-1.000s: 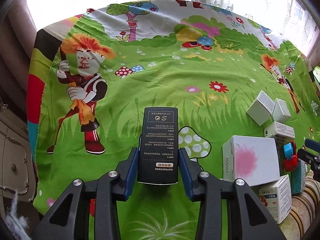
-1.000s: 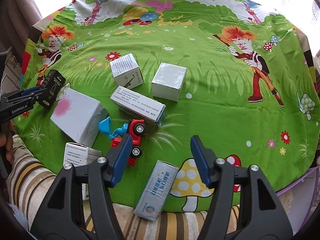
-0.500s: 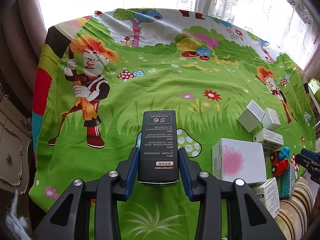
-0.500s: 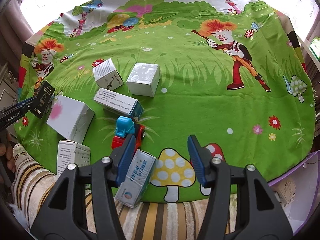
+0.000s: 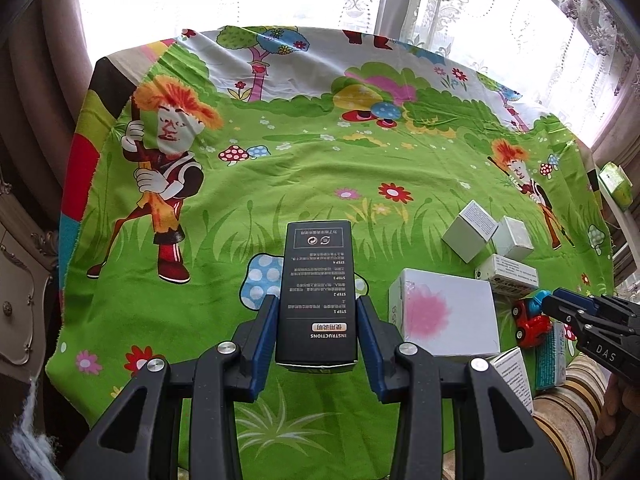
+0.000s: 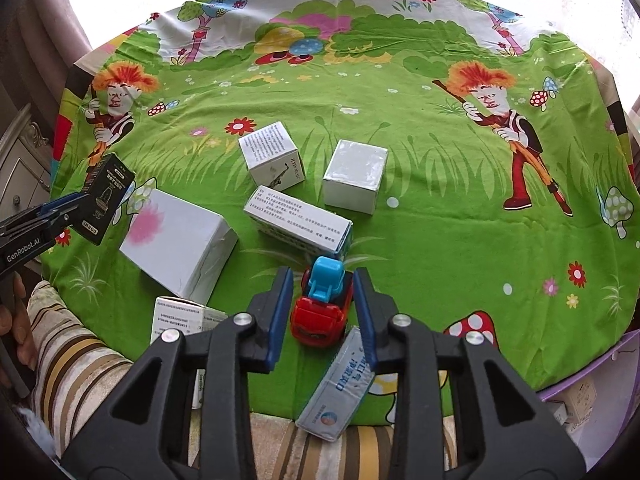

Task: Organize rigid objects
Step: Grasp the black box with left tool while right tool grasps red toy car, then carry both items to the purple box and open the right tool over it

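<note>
A tall black cardboard box [image 5: 316, 296] printed with white instructions is clamped between the left tongs [image 5: 317, 320], lifted above the surface. A red plastic toy car with a blue seat [image 6: 323, 305] sits between the right tongs' [image 6: 321, 307] parted blue pads, beside white cartons.

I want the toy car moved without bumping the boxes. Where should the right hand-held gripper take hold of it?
Grip the toy car across its red body, one finger on each flank, coming from its near end as the right hand-held gripper already straddles it. The flanks are flat; boxes crowd the far end.
</note>
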Available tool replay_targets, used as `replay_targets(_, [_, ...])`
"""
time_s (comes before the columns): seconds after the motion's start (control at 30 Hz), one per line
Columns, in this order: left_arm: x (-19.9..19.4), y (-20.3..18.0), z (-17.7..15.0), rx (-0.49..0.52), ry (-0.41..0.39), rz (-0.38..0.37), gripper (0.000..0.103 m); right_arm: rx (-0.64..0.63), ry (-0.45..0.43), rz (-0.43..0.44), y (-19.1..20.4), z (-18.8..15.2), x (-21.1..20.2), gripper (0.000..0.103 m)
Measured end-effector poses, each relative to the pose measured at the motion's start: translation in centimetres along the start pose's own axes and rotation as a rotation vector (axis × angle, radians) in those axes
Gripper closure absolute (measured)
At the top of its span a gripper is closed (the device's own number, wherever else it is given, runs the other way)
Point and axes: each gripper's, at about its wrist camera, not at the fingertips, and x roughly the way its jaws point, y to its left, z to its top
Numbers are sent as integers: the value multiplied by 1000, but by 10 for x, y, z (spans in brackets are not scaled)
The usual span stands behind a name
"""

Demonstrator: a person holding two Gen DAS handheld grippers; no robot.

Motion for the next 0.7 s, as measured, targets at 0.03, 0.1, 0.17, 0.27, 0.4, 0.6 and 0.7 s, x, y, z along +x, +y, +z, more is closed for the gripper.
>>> replay_targets(0.03, [-1,-1,-1,1,0,-5,63,-4,5,-2,0,0,2,74])
replay_targets(0.1, [-2,-4,-2,3,-2,-10,63,-9,27,2,1,0,7,78])
replay_targets(0.17, [-6,-5,-3,3,-9,-13,63,-6,20,9,1,-1,6,82])
replay_targets(0.27, [-10,-8,-5,0,-17,-24,63,-12,-4,8,1,-1,0,82])
replay_targets(0.4, [-19,-14,-9,-5,-35,-49,63,1,-12,19,-2,-3,-4,82])
replay_targets(0.6, [-33,-30,-15,6,-59,-78,63,27,-50,25,-12,-5,-20,83])
replay_targets(0.7, [-39,-38,-18,11,-68,-96,63,41,-69,29,-16,-6,-29,83])
